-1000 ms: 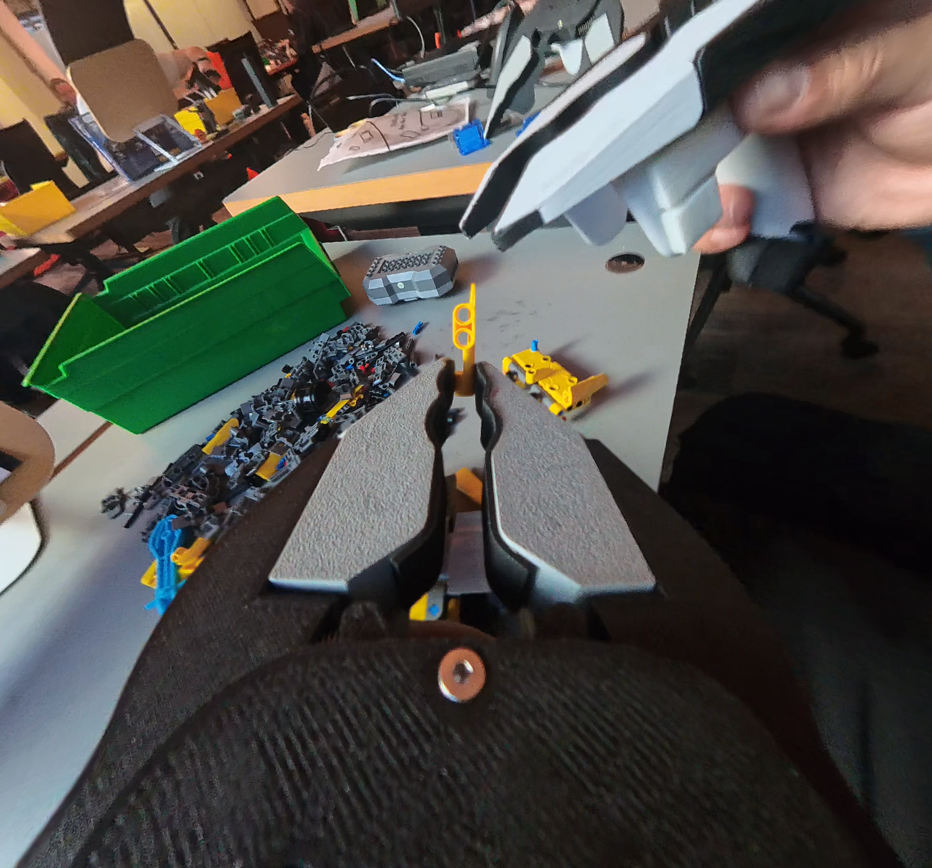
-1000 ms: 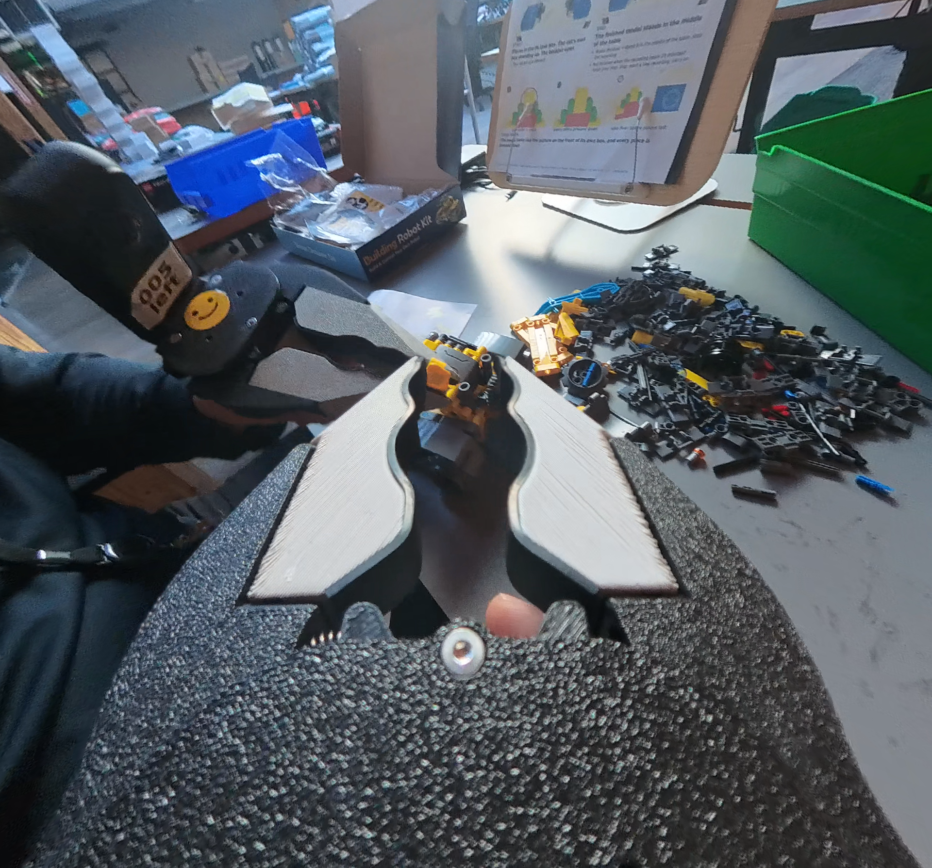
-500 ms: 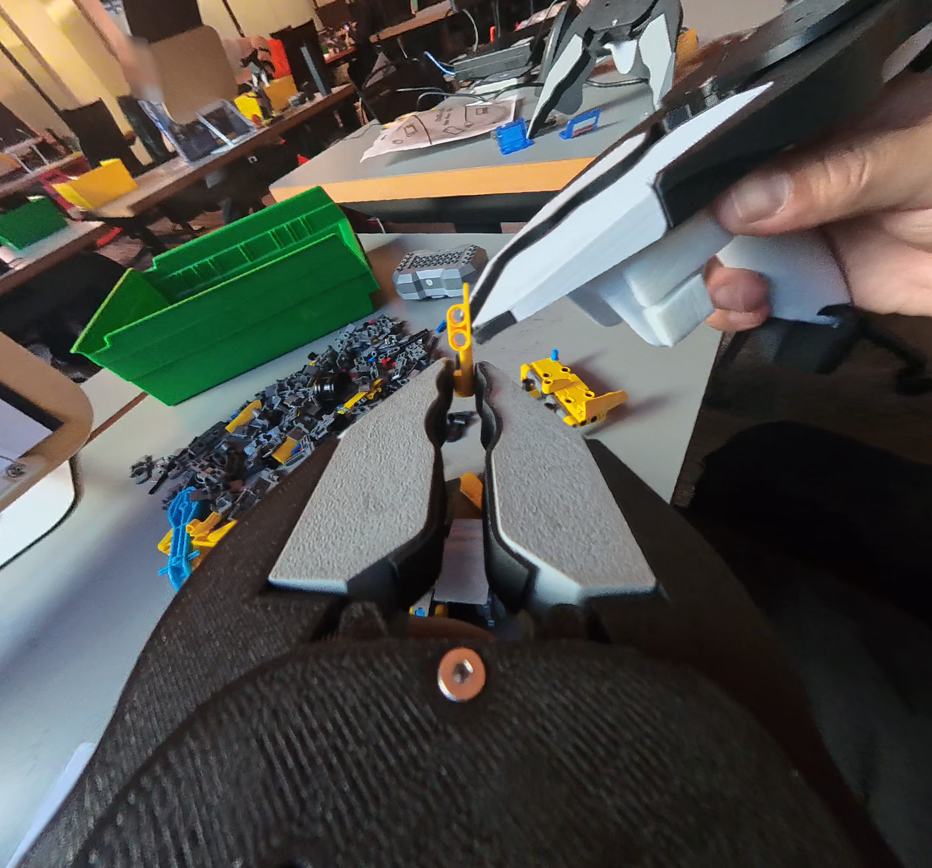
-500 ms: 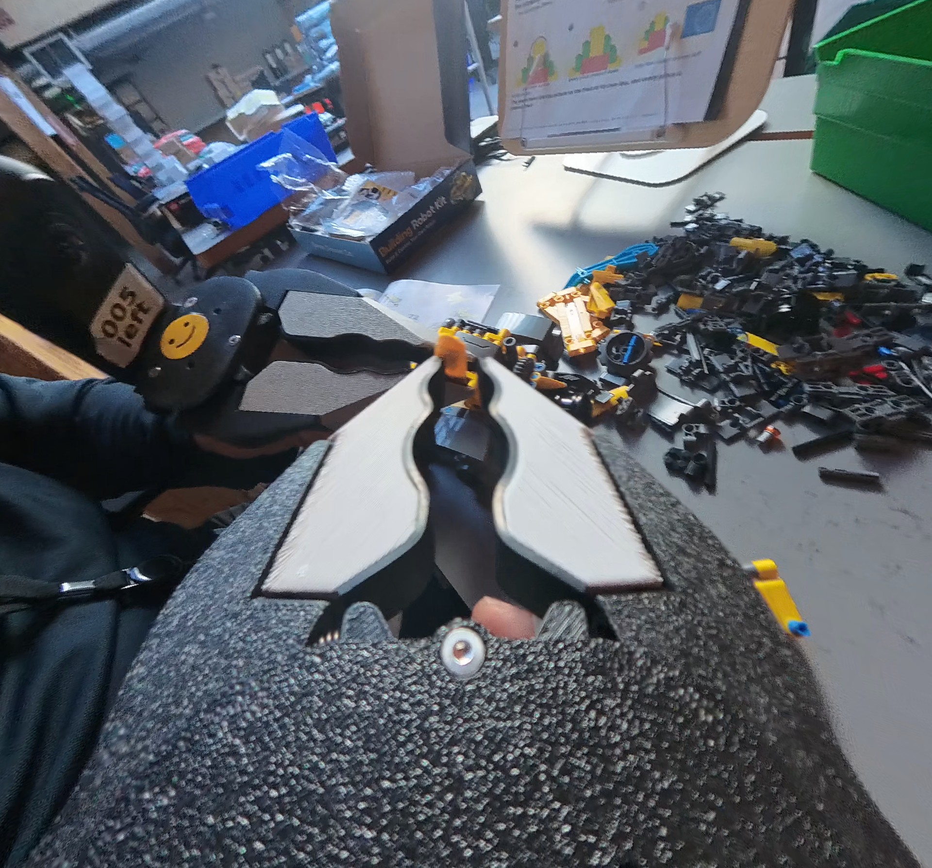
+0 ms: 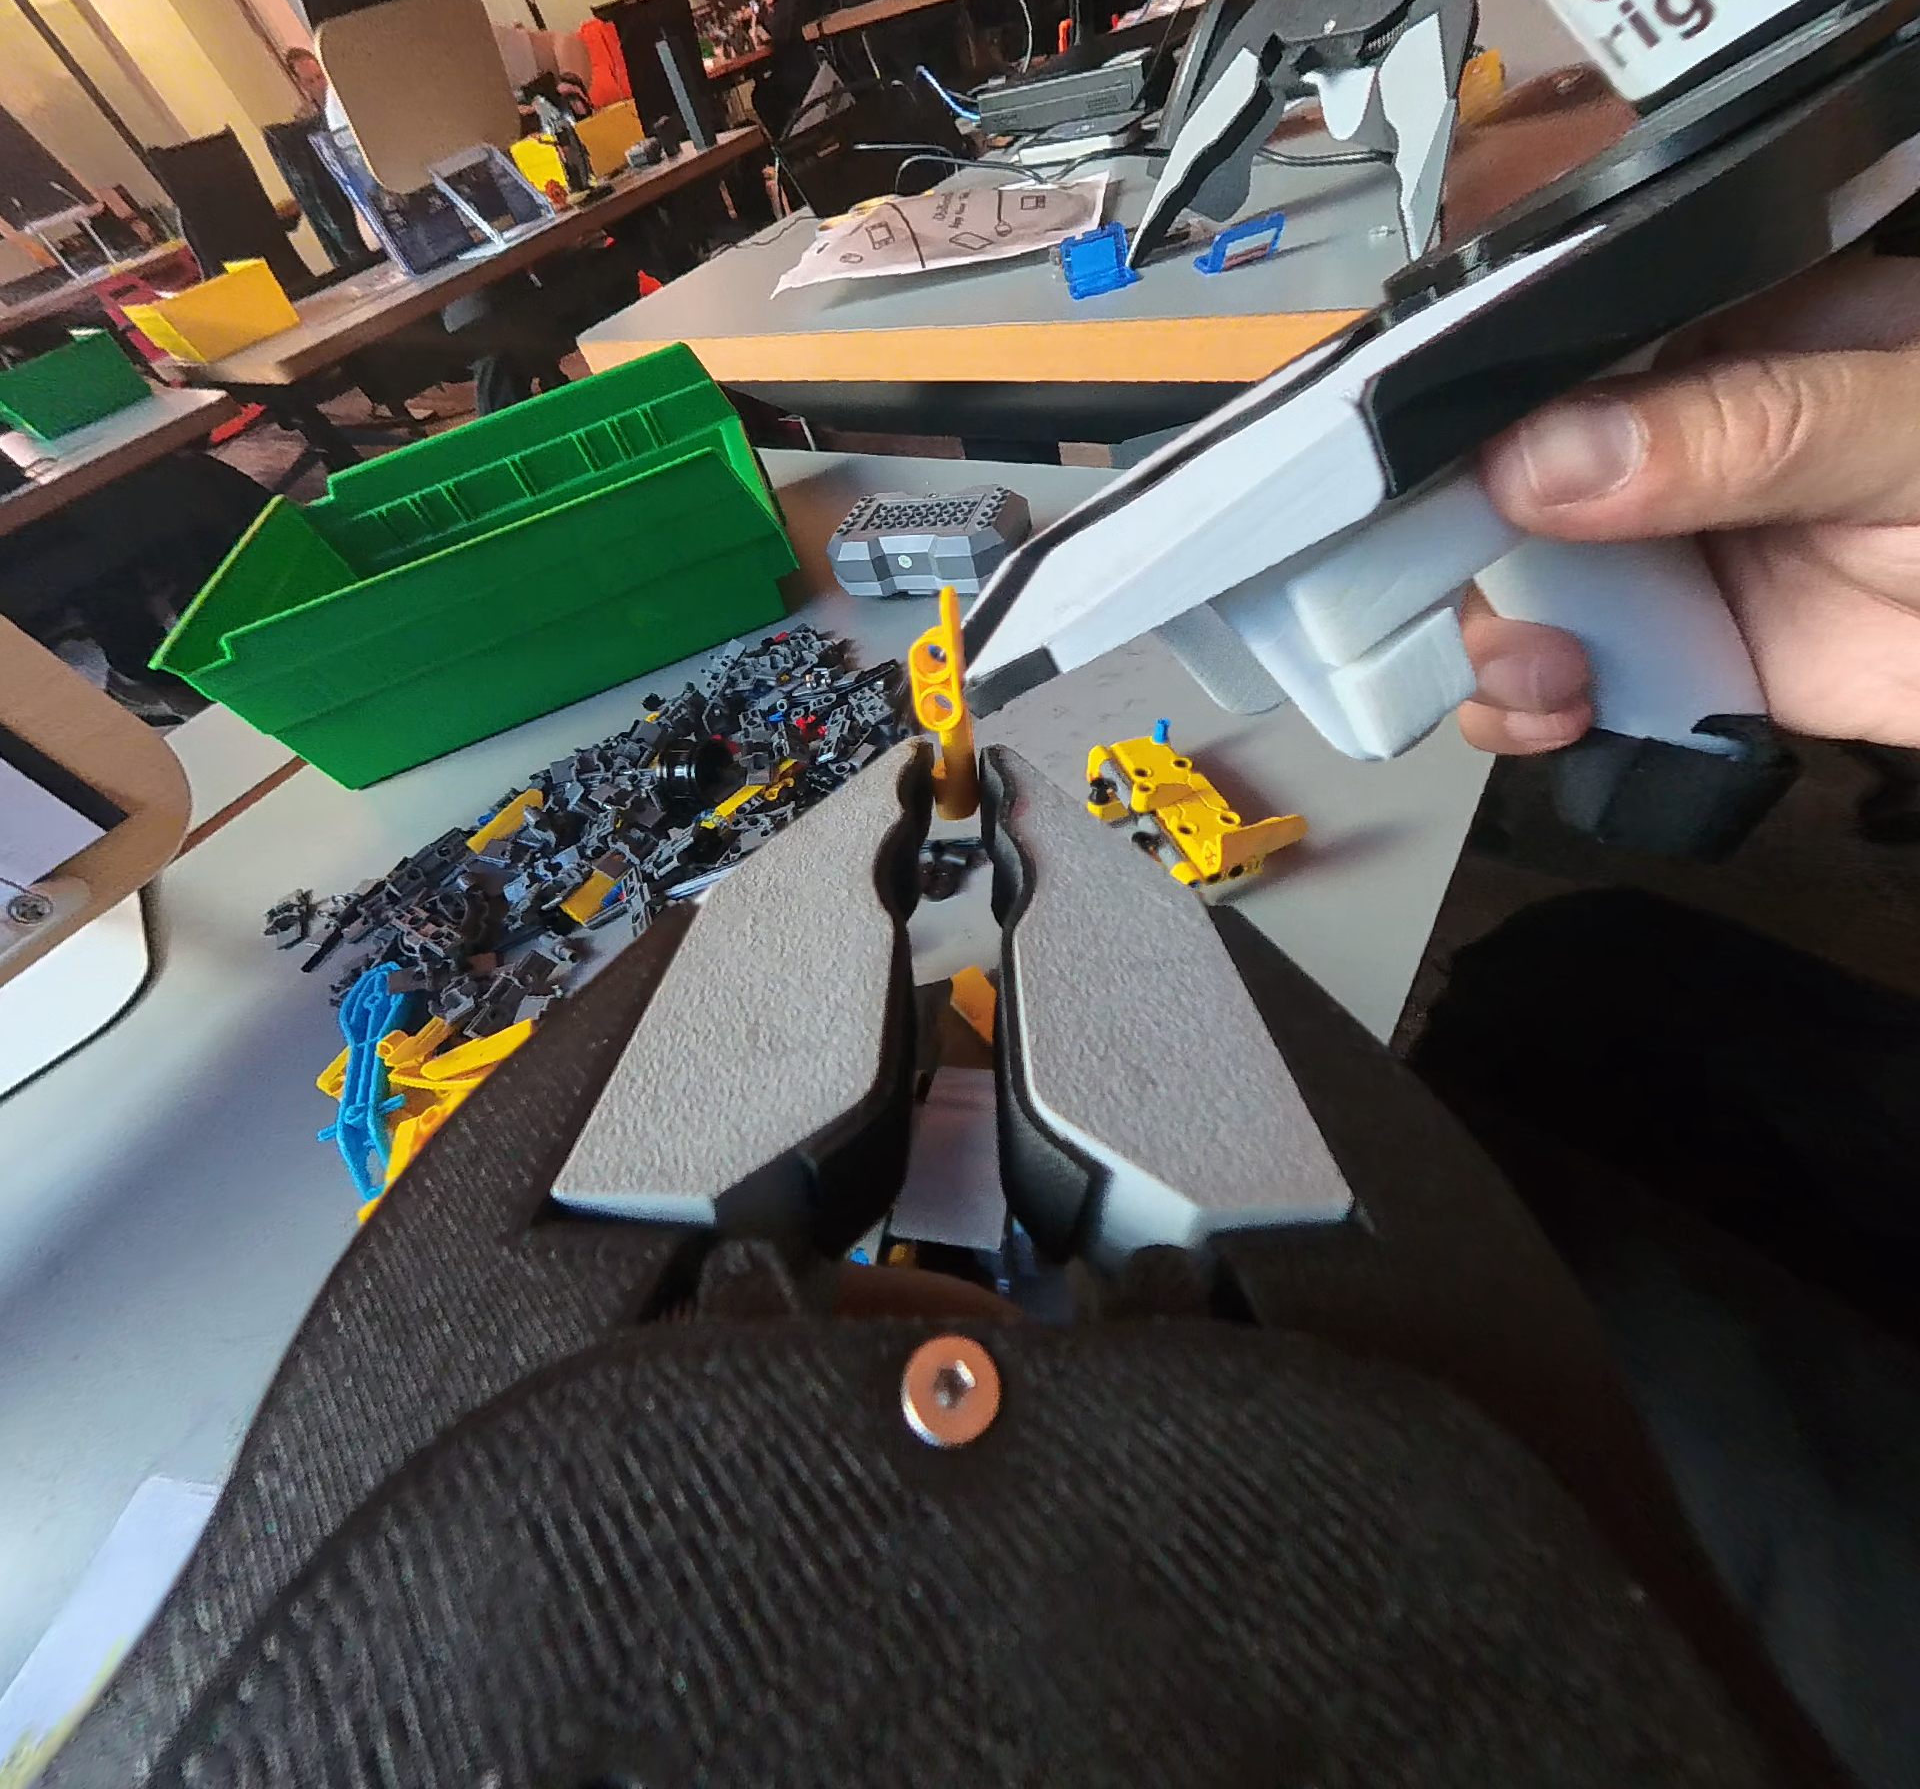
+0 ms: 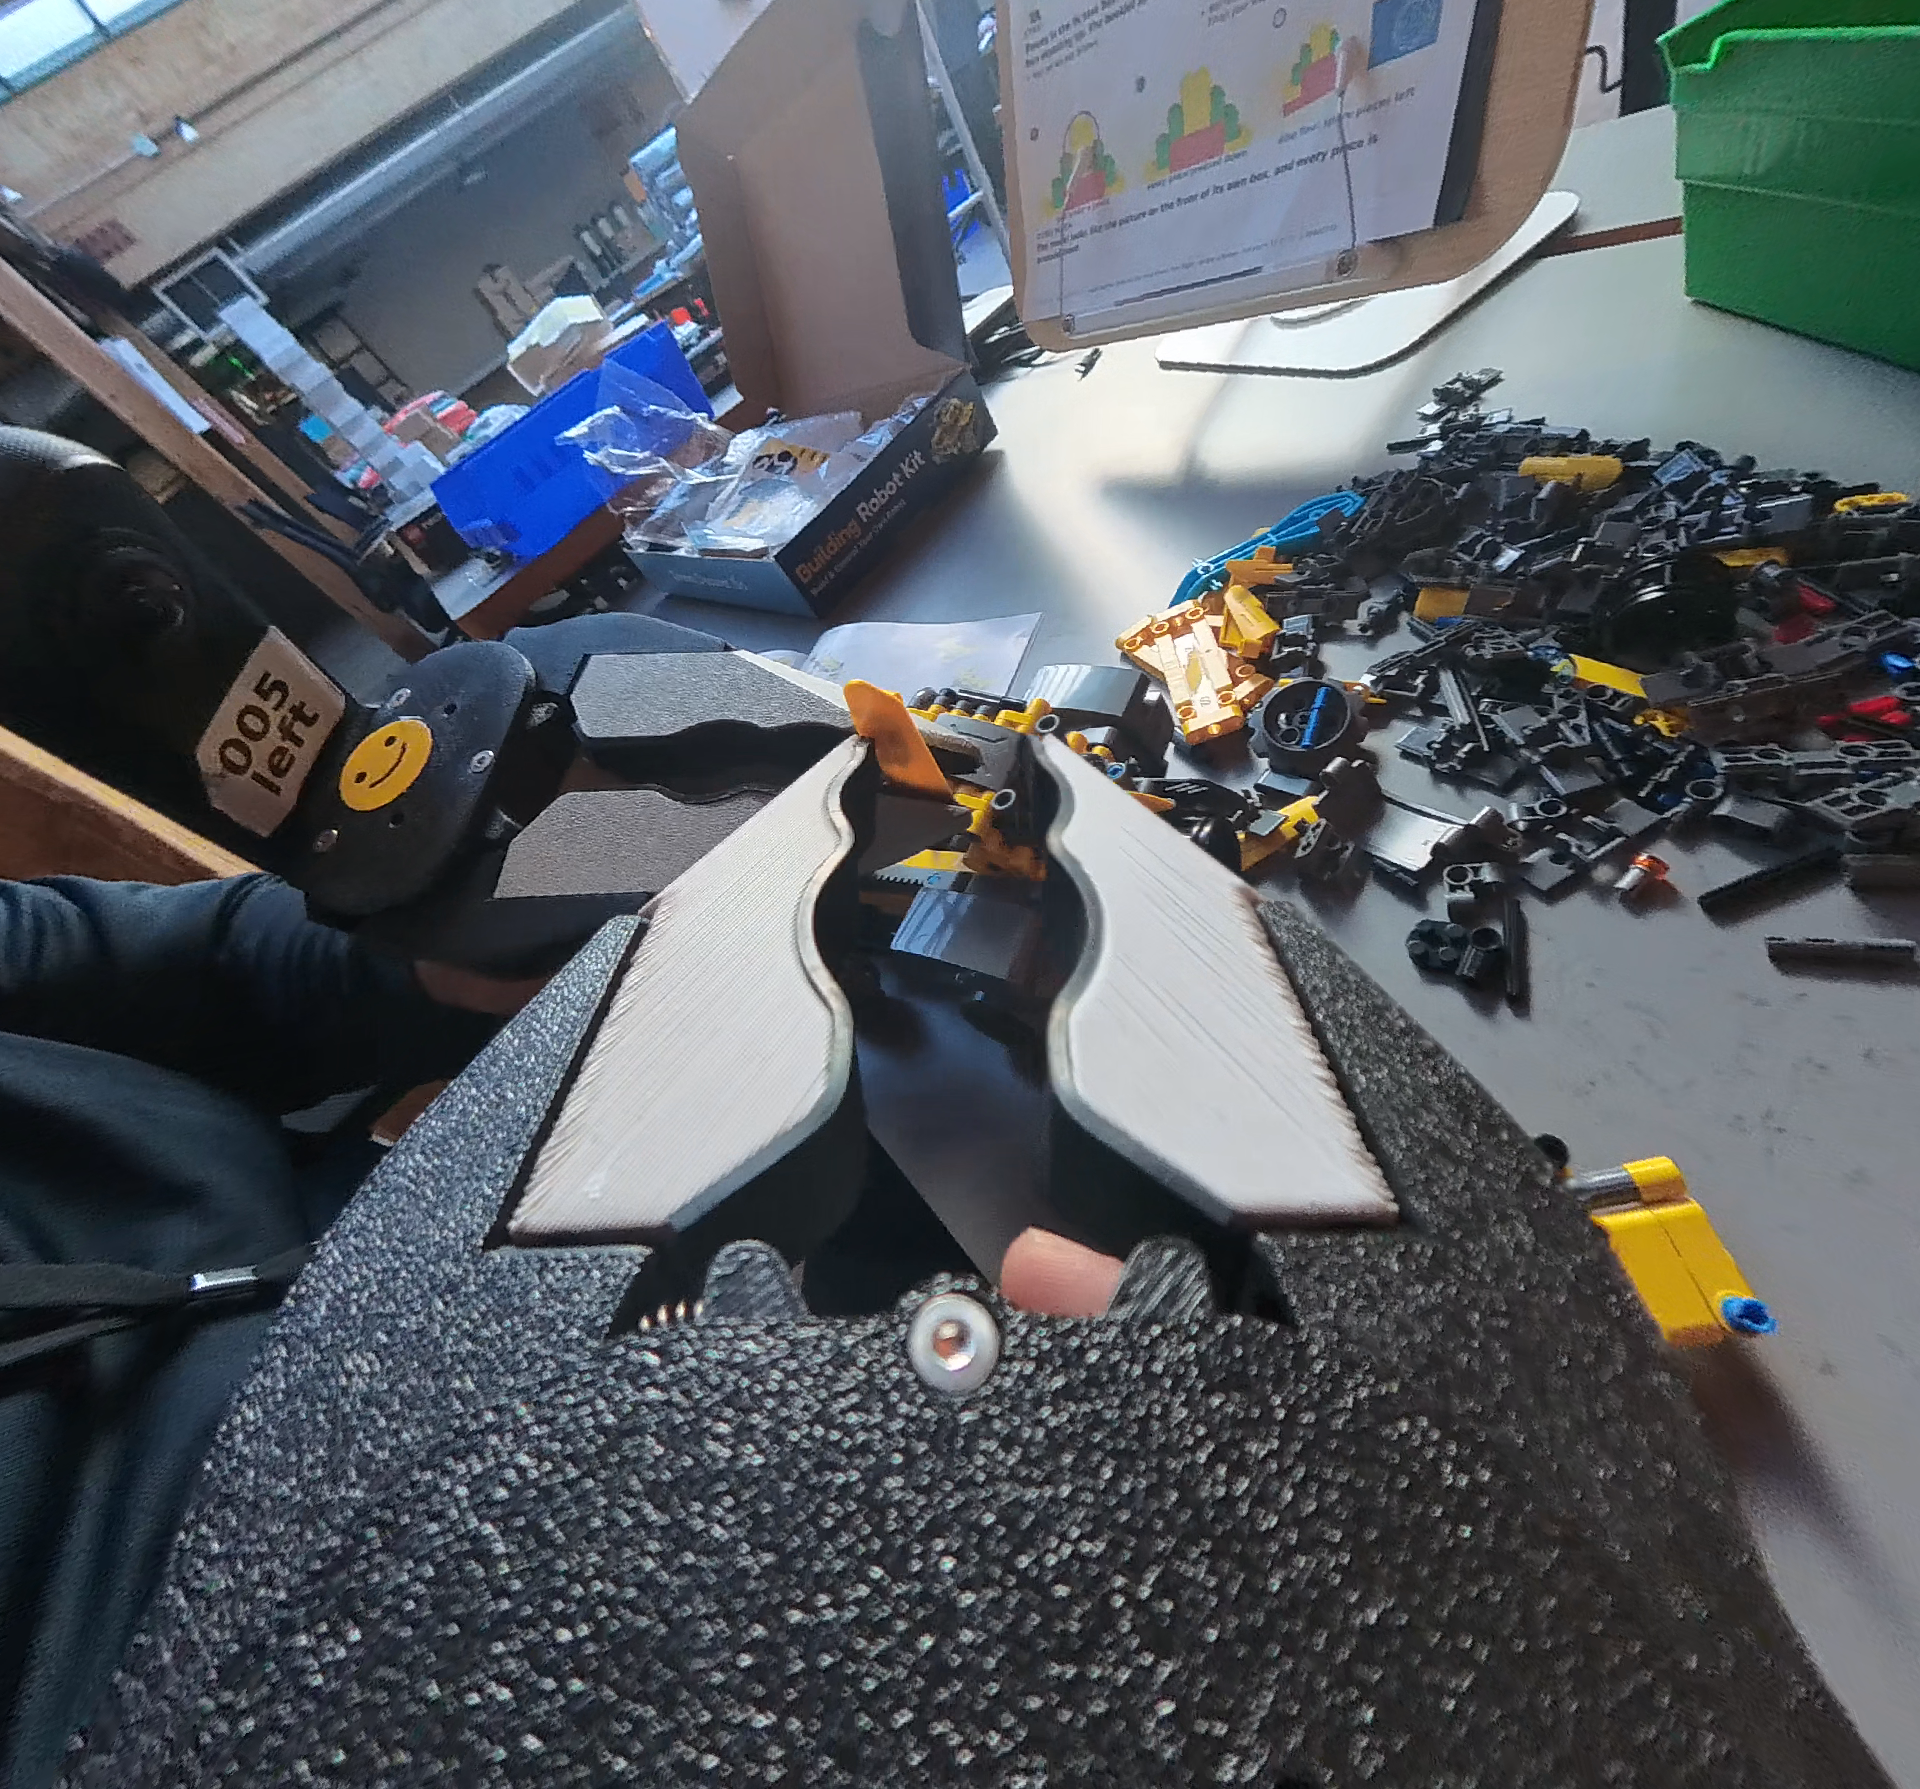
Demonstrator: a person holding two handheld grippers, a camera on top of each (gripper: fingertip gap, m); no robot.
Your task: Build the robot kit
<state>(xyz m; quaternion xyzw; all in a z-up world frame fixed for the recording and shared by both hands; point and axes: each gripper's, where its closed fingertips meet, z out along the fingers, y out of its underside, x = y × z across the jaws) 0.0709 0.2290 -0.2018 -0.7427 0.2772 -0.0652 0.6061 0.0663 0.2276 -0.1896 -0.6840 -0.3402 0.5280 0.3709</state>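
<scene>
My left gripper (image 5: 954, 771) is shut on an orange-yellow holed beam (image 5: 938, 690) that sticks up past its tips. In the right wrist view the beam (image 6: 889, 733) belongs to a small yellow-and-black assembly (image 6: 971, 830) held in the left gripper's fingers (image 6: 665, 700). My right gripper (image 6: 951, 747) is open, with its jaws on either side of the assembly and its left tip against the beam. In the left wrist view its white fingers (image 5: 1195, 534) reach in from the right and end beside the beam's top. A hand (image 5: 1714, 534) holds it.
A pile of loose black, grey and yellow parts (image 5: 665, 825) (image 6: 1662, 617) lies on the grey table (image 5: 1351, 866). A green bin (image 5: 499, 576), a grey block (image 5: 925, 534), a yellow sub-assembly (image 5: 1184, 804) (image 6: 1673, 1251), an instruction board (image 6: 1247, 77) and an open kit box (image 6: 831, 492) stand around. Only a small space, under 4 cm, lies between the two pairs of fingers.
The right gripper came down and in until its tips reached the beam held by the left gripper. Its jaws narrowed, then spread again. The left gripper kept its hold.
</scene>
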